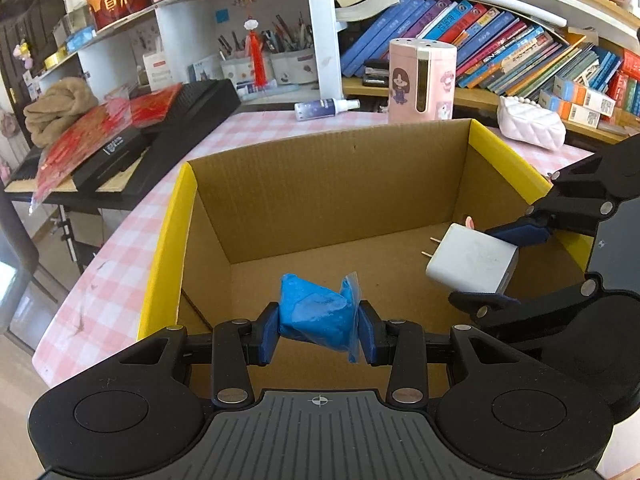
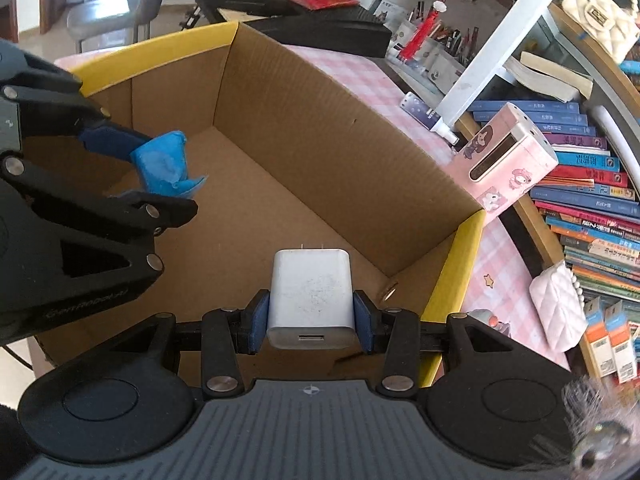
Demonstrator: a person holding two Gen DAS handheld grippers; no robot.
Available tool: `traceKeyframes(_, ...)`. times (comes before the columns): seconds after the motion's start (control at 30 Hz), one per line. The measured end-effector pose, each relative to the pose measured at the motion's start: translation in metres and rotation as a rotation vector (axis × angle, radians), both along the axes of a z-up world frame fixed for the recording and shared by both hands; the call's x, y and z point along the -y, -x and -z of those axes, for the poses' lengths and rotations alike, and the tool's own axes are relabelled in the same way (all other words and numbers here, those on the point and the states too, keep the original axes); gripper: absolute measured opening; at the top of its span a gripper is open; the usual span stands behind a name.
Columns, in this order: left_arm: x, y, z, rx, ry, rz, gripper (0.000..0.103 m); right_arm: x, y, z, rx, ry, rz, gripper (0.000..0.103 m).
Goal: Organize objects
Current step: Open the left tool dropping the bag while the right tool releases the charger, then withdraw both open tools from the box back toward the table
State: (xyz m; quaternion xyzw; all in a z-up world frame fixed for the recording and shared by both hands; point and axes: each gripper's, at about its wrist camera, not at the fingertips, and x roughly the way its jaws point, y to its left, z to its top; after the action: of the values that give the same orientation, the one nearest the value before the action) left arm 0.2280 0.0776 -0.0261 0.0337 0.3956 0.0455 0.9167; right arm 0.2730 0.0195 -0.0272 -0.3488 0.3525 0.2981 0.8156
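Observation:
An open cardboard box (image 1: 332, 184) with yellow flap edges stands on the pink checked table; it also shows in the right wrist view (image 2: 320, 148). My left gripper (image 1: 319, 326) is shut on a blue bag of clay (image 1: 316, 312), held above the box floor near its front wall. My right gripper (image 2: 311, 320) is shut on a white charger plug (image 2: 310, 296), prongs pointing forward, held inside the box at its right side. The charger (image 1: 472, 260) and right gripper (image 1: 500, 264) show at the right of the left wrist view. The blue bag (image 2: 164, 160) shows left in the right wrist view.
Behind the box stand a pink cartoon-printed container (image 1: 422, 80), a spray bottle (image 1: 326, 108) and a white quilted purse (image 1: 532, 122). Bookshelves (image 1: 500, 48) fill the back. A black keyboard with red papers (image 1: 120, 140) sits left of the table.

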Motion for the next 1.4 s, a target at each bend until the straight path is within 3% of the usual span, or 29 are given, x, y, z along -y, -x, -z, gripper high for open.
traceKeyframes(0.2, 0.001, 0.002, -0.001, 0.005, 0.01, -0.012, 0.044, 0.002, -0.002, -0.003, -0.016, -0.036, 0.019, 0.043)
traceKeyframes(0.37, -0.003, 0.011, -0.011, 0.048, 0.041, -0.04, 0.058, 0.008, 0.002, -0.009, -0.004, -0.087, 0.031, 0.05)
traceKeyframes(0.4, -0.003, 0.013, -0.014, 0.06, 0.042, -0.048, 0.065, 0.01, 0.004, -0.011, -0.002, -0.098, 0.036, 0.05)
traceKeyframes(0.6, -0.004, 0.041, -0.04, 0.189, 0.068, -0.073, 0.084, 0.03, 0.021, -0.035, 0.063, -0.23, 0.116, 0.056)
traceKeyframes(0.8, 0.0, 0.076, -0.059, 0.288, 0.091, -0.084, 0.091, 0.056, 0.058, -0.06, 0.175, -0.36, 0.234, 0.062)
traceKeyframes(0.97, 0.004, 0.101, -0.059, 0.298, 0.082, -0.059, 0.094, 0.07, 0.088, -0.065, 0.271, -0.41, 0.344, 0.073)
traceKeyframes(1.2, 0.01, 0.139, -0.048, 0.276, 0.081, -0.038, 0.095, 0.084, 0.133, -0.058, 0.288, -0.428, 0.452, 0.079)
traceKeyframes(1.4, 0.01, 0.172, -0.036, 0.221, 0.09, -0.043, 0.095, 0.087, 0.171, -0.043, 0.23, -0.4, 0.525, 0.079)
